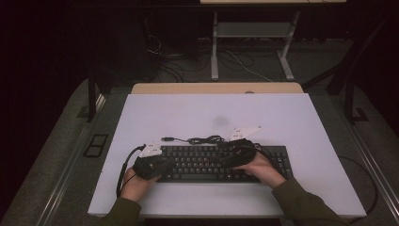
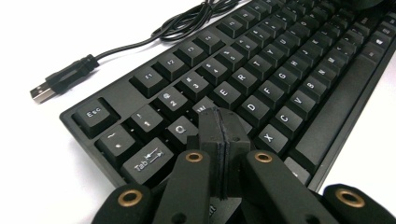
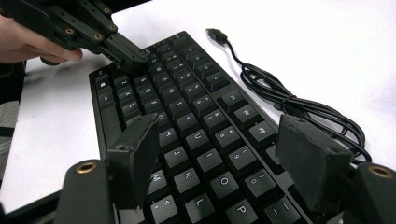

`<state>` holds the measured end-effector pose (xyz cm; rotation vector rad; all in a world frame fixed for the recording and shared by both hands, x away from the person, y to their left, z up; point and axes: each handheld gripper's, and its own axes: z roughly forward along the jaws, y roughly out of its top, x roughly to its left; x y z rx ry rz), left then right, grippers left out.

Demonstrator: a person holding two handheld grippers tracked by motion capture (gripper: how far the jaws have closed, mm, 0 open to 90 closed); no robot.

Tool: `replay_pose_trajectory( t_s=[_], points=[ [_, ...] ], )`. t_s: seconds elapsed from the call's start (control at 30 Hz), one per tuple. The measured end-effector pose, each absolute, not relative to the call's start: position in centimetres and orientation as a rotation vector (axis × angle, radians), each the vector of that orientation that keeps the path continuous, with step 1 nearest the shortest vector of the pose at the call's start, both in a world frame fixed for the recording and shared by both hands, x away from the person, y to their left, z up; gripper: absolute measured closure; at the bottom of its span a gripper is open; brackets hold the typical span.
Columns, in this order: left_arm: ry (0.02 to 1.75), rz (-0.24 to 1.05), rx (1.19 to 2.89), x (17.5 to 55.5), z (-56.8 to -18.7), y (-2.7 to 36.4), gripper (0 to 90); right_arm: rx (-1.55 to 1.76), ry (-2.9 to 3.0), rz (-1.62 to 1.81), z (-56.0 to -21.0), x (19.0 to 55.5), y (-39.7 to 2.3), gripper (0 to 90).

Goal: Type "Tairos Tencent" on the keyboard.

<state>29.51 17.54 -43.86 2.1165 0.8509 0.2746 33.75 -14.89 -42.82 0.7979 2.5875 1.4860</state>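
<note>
**Both grippers over the keyboard, left one pressed shut on the left-hand keys**

I see the black keyboard (image 1: 211, 162) lying on the white table (image 1: 188, 113), near the front edge, its long axis running left to right across my high view, key rows facing me. Behind it, touching nothing else, its own cable (image 3: 289, 105) lies in a loose bundle on the table, ending in a bare USB plug (image 2: 43, 92) that points away from the board's back left corner. Nothing else sits on the table around it.

Legible key caps in the left gripper view: Esc, Tab, Q, E, R, T, D, C, X. In the right gripper view I read J, K, L, O, P, M, U.

My left gripper (image 2: 219, 122) has its jaws closed flat together, tips down on the keys just by Q, holding nothing. My right gripper (image 3: 219, 154) stands fairly wide above the right half of the letters, nothing between the pads (image 3: 310, 156), which do not touch the keys as far as I can tell.
</note>
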Motion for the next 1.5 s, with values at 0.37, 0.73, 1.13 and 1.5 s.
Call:
replay_pose_trajectory(
  t_s=[0.37,0.73,1.13,1.5],
  points=[
    [0.853,0.274,2.115,29.5,-43.8,17.5,89.2,0.793,2.588,1.486,-42.8,33.7,-14.8,30.0],
    [0.853,0.268,2.102,29.4,-43.5,17.4,87.4,0.808,2.591,1.489,-42.8,33.8,-15.0,30.3],
    [0.85,0.242,2.051,29.1,-42.9,17.2,74.2,0.82,2.597,1.49,-42.8,33.8,-15.0,37.3],
    [0.832,0.231,2.032,29.0,-42.9,16.2,48.1,0.823,2.603,1.476,-42.8,33.7,-14.9,46.2]
  ],
)
